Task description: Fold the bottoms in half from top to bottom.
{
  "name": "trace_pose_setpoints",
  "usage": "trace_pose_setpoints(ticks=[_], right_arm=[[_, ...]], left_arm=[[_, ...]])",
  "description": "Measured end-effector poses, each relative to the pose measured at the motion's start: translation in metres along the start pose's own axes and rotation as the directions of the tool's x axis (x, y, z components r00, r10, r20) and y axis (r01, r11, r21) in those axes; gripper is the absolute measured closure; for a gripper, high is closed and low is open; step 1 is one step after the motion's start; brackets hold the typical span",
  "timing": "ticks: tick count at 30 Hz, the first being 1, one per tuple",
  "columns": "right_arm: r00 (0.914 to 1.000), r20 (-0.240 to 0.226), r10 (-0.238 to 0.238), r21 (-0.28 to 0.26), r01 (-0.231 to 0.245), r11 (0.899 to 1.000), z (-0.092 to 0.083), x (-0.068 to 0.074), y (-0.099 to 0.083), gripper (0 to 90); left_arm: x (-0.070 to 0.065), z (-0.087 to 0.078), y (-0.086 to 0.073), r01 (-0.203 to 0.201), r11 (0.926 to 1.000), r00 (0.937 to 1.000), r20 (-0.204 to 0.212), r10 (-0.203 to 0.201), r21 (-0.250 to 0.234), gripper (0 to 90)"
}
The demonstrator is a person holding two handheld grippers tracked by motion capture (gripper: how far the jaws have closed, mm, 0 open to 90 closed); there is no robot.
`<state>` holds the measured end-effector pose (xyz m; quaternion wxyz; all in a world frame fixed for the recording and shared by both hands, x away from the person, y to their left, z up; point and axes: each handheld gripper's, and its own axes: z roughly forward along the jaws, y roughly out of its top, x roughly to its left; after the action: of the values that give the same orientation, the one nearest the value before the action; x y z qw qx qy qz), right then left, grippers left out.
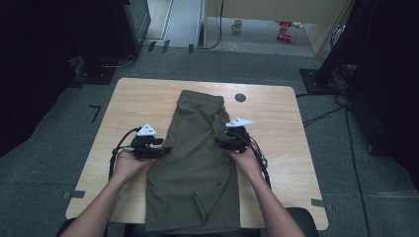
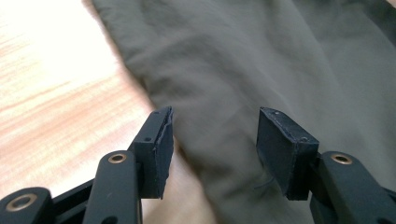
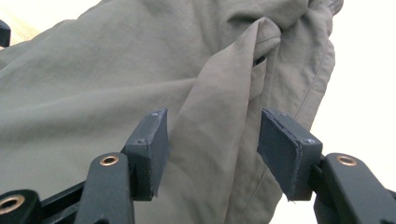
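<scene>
Olive-green shorts (image 1: 195, 163) lie flat mid-table (image 1: 276, 113), long axis running away from the person. Left gripper (image 1: 165, 149) sits at the left edge, right gripper (image 1: 221, 141) at the right edge, both pointing inward at mid-length. Both stand about half open around cloth, pads not pressing. Right straddles a raised fold (image 3: 219, 135); equally near.
</scene>
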<state>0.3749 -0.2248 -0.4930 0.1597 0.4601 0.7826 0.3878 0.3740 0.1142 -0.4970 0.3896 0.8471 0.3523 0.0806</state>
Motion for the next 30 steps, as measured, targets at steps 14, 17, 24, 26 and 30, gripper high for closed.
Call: trace_pose_setpoints(ticks=[14, 17, 24, 26, 30], right_arm=[[0.9998, 0.001, 0.020, -0.003, -0.020, 1.000, 0.023, -0.011, 0.024, 38.5], [0.9999, 0.007, 0.013, -0.002, -0.013, 1.000, 0.029, -0.014, 0.029, 38.5], [0.9991, 0.023, 0.035, -0.001, -0.035, 0.999, 0.040, -0.025, 0.036, 38.1], [0.9991, 0.024, 0.035, 0.009, -0.035, 0.999, 0.043, -0.028, 0.037, 39.1], [0.9996, 0.029, 0.002, 0.013, -0.002, 1.000, 0.044, -0.029, 0.042, 56.5]], left_arm=[[0.021, 0.020, 0.033, -0.006, 0.9997, 0.9997, 0.024, 0.007, -0.023, 46.1], [0.025, 0.026, 0.038, -0.002, 0.9998, 0.9996, 0.028, 0.003, -0.021, 46.1], [0.034, 0.036, 0.052, 0.005, 0.9997, 0.9995, 0.030, -0.004, -0.023, 46.1], [0.036, 0.039, 0.055, 0.004, 0.9998, 0.9996, 0.028, -0.003, -0.021, 46.2], [0.039, 0.043, 0.060, -0.001, 0.9996, 0.9995, 0.032, 0.001, -0.027, 45.9]])
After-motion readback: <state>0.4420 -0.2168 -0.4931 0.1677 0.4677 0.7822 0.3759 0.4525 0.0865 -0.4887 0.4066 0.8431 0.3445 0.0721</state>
